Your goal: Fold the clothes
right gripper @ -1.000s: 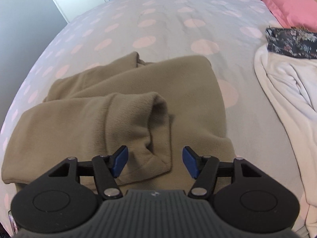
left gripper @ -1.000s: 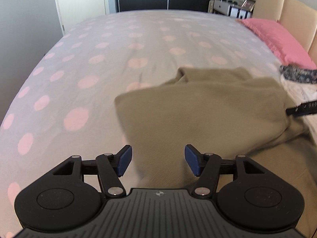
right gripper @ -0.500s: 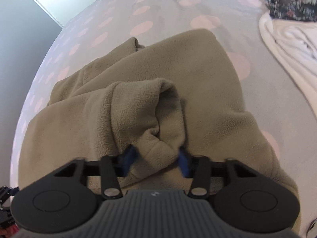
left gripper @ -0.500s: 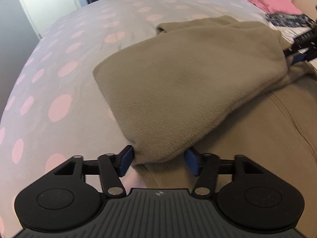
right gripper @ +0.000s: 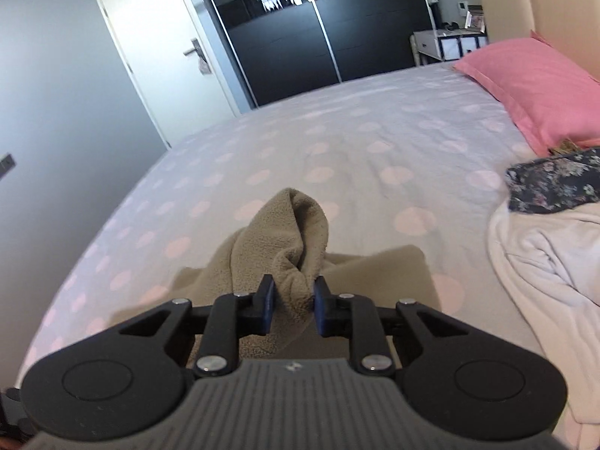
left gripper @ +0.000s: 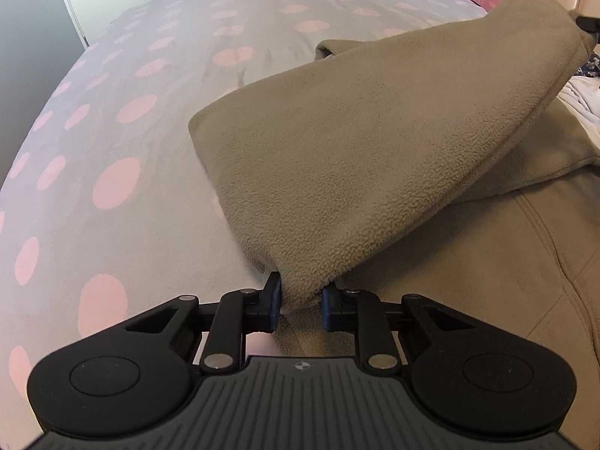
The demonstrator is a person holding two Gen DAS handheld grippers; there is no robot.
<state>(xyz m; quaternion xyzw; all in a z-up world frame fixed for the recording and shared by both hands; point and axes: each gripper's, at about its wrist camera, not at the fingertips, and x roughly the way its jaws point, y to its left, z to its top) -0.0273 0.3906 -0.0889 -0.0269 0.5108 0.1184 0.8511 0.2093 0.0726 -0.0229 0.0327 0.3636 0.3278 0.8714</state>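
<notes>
A tan fleece garment (left gripper: pixel 375 142) lies on the bed, its upper layer lifted. My left gripper (left gripper: pixel 300 302) is shut on the near corner of that layer. My right gripper (right gripper: pixel 294 302) is shut on a bunched fold of the same fleece (right gripper: pixel 296 232) and holds it raised above the bed. In the left wrist view the lifted layer stretches from my fingers up to the right gripper's tip (left gripper: pixel 587 22) at the far right. The lower layer (left gripper: pixel 487 281) stays flat on the bed.
The bed has a grey cover with pink dots (left gripper: pixel 112 183). A pink pillow (right gripper: pixel 536 86) lies at the headboard. A white garment (right gripper: pixel 551 258) and a dark floral cloth (right gripper: pixel 555 183) lie at the right. A door and dark wardrobe (right gripper: pixel 322 30) stand beyond.
Both grippers went from open to shut on the tan fleece. Both then lifted the upper layer off the bed, and the right wrist view tilted up toward the room.
</notes>
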